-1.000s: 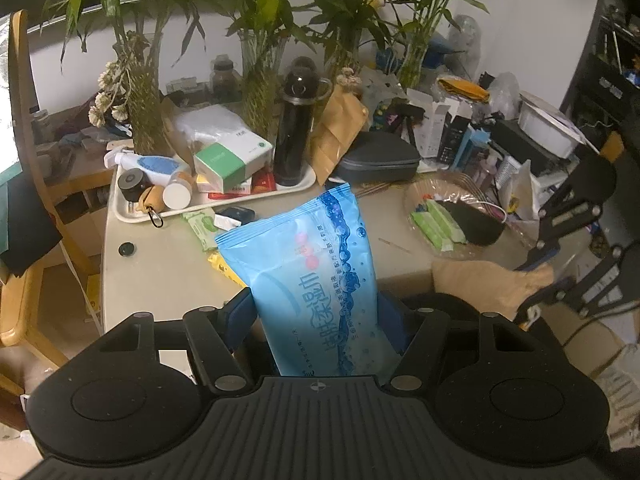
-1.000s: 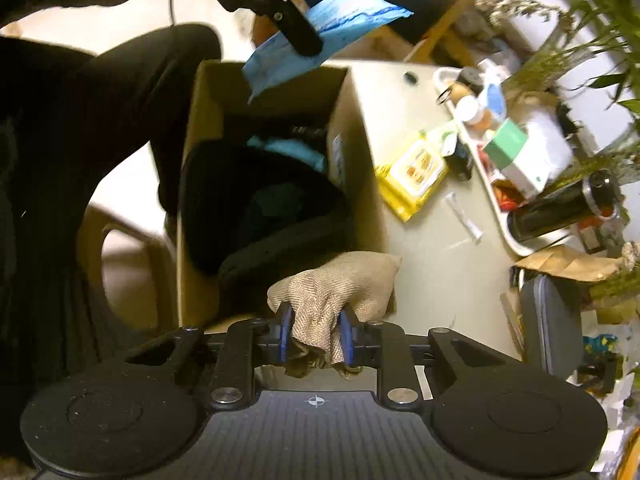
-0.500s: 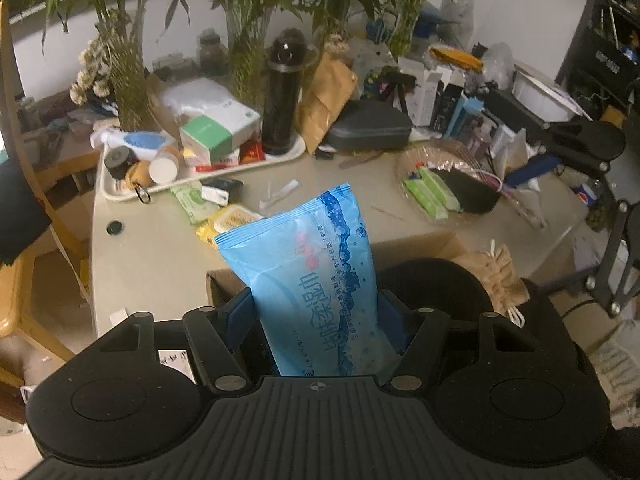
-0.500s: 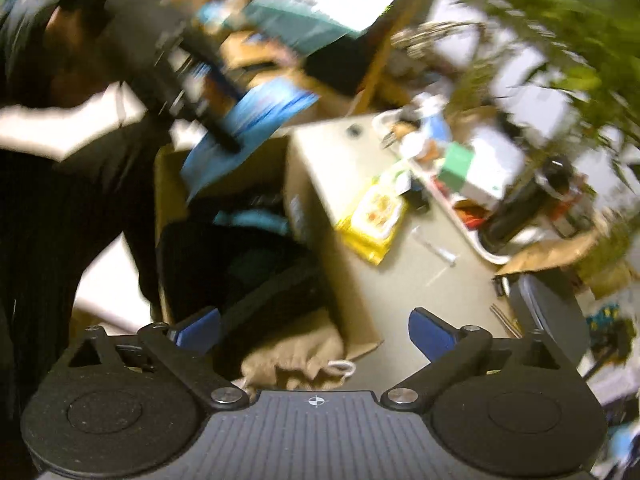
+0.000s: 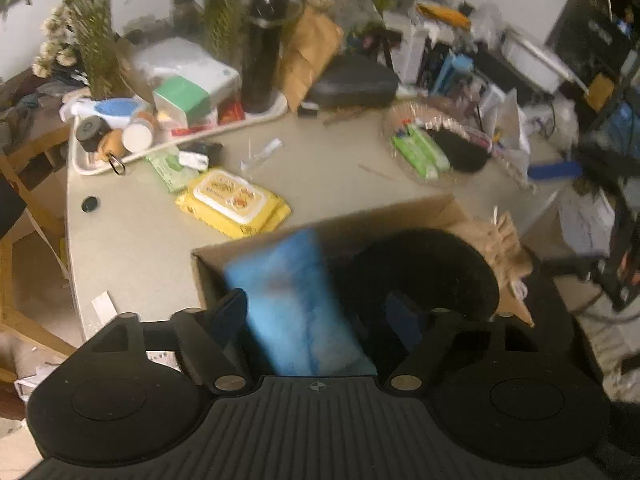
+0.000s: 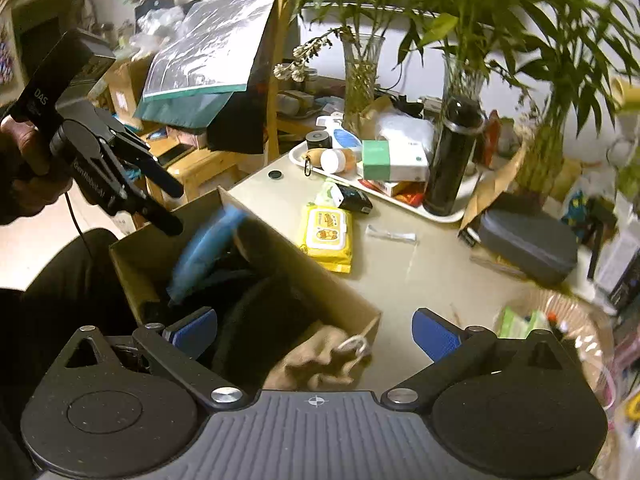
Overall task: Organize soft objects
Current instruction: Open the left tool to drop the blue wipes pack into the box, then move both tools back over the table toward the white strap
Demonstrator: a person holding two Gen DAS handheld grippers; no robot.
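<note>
A pale beige worktop (image 5: 136,248) with a rounded corner fills the middle of the room, under dim, warm light. Behind it rises a plain white wall (image 5: 160,8) — tall green plants (image 6: 500,8) stand in glass vases (image 6: 362,76) before it. A wooden chair (image 6: 272,92) stands beside the worktop, a dark cloth draped over its back. Dark shelving (image 5: 600,24) lines the far side.
</note>
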